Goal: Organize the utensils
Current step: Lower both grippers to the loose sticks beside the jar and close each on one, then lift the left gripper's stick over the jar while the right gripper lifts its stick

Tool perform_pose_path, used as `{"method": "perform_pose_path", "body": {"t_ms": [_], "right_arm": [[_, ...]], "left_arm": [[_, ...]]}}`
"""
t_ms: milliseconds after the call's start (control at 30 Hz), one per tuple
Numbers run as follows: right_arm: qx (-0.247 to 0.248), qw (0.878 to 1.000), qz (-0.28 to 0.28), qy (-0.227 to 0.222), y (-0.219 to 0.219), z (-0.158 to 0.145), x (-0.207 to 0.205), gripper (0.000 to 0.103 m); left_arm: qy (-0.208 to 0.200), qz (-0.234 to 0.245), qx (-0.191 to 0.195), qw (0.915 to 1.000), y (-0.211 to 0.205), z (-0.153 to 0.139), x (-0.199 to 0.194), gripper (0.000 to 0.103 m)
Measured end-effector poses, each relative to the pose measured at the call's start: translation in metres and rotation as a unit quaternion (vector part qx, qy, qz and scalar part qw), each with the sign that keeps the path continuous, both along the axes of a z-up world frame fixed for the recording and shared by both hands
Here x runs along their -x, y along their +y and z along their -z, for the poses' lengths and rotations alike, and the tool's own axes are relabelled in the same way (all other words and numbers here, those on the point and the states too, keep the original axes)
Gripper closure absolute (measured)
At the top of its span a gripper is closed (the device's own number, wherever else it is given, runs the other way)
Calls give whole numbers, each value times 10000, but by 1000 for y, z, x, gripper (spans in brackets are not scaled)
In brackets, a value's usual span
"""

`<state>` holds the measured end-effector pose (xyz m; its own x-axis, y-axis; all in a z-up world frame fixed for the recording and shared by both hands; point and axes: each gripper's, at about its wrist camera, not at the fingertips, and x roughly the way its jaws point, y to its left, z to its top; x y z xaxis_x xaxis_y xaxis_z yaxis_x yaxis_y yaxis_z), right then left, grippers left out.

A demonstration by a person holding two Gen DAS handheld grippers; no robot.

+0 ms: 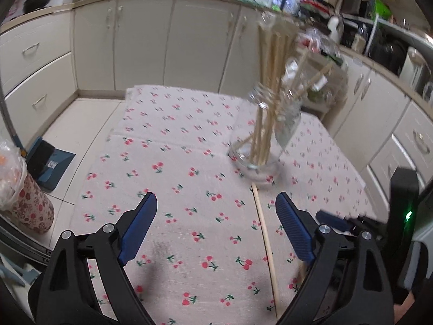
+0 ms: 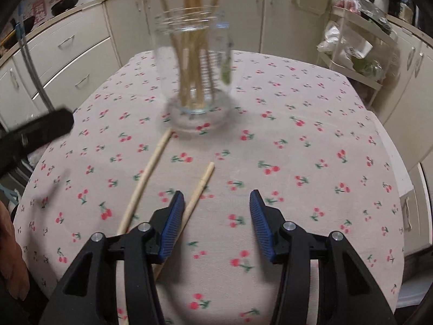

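A clear glass jar (image 1: 257,151) (image 2: 193,81) stands upright on the cherry-print tablecloth (image 1: 176,162) (image 2: 297,162) with several wooden chopsticks in it. Two loose chopsticks lie on the cloth in front of it. The longer chopstick (image 2: 147,173) (image 1: 265,238) reaches almost to the jar's base. The shorter chopstick (image 2: 201,184) runs along the inner face of my right gripper's left finger. My right gripper (image 2: 216,193) is open just above the cloth, its pads clear of it. My left gripper (image 1: 216,197) is open wide, with the long chopstick lying between its fingers near the right one.
Cream cabinets ring the table on the far and right sides. A floral bin (image 1: 29,208) and a blue dustpan (image 1: 48,165) sit on the floor at the left. A white rack (image 2: 351,51) full of items stands at the table's far right corner.
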<state>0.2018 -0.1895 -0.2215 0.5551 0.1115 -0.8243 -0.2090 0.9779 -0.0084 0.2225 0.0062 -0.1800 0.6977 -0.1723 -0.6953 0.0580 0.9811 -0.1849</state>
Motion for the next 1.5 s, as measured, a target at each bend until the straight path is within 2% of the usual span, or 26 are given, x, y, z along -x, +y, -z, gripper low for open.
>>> {"method": "perform_pose_path", "body": {"t_ms": [133, 233, 333, 433, 500, 600, 633, 800, 933, 1067, 1100, 1167, 1233, 1367, 1500], "right_arm": [[-196, 9997, 146, 59, -19, -2, -1, 86], [-300, 9993, 218, 58, -31, -3, -3, 91], [-406, 9989, 235, 48, -35, -3, -3, 92], [-504, 9984, 238, 90, -37, -3, -8, 92], [-565, 9980, 235, 124, -37, -3, -12, 93], [-548, 9982, 123, 190, -32, -4, -21, 93], [-568, 9981, 101, 213, -31, -3, -22, 93], [-543, 9979, 85, 345, -30, -4, -26, 93], [-481, 9982, 72, 347, -28, -5, -30, 89], [-359, 9991, 3, 240, -24, -3, -28, 89], [-349, 9991, 3, 230, -25, -3, -27, 93], [-453, 9986, 31, 280, -29, -4, -27, 96], [-430, 9986, 27, 291, -31, -4, -26, 96], [-486, 9981, 69, 380, -33, -4, -28, 96], [-443, 9984, -6, 356, -29, -4, -28, 88]], "left_arm": [[233, 270, -268, 9990, -24, 10, -17, 18], [342, 460, -522, 9970, -45, 17, -31, 19], [488, 617, -734, 9942, -62, 26, -44, 26], [711, 684, -835, 9916, -68, 39, -56, 44], [810, 726, -782, 9910, -66, 44, -58, 70], [722, 846, -840, 9902, -62, 45, -55, 89], [739, 866, -809, 9902, -58, 45, -53, 92], [927, 1000, -653, 9885, -47, 43, -53, 92], [1095, 952, -504, 9881, -44, 42, -59, 89], [1034, 926, -591, 9886, -52, 42, -62, 88], [994, 986, -567, 9885, -54, 43, -61, 94], [935, 1213, -541, 9867, -60, 43, -59, 98], [857, 1417, -603, 9844, -65, 41, -54, 98], [988, 1489, -641, 9818, -64, 39, -51, 98], [1101, 1365, -668, 9822, -59, 39, -54, 94]]}}
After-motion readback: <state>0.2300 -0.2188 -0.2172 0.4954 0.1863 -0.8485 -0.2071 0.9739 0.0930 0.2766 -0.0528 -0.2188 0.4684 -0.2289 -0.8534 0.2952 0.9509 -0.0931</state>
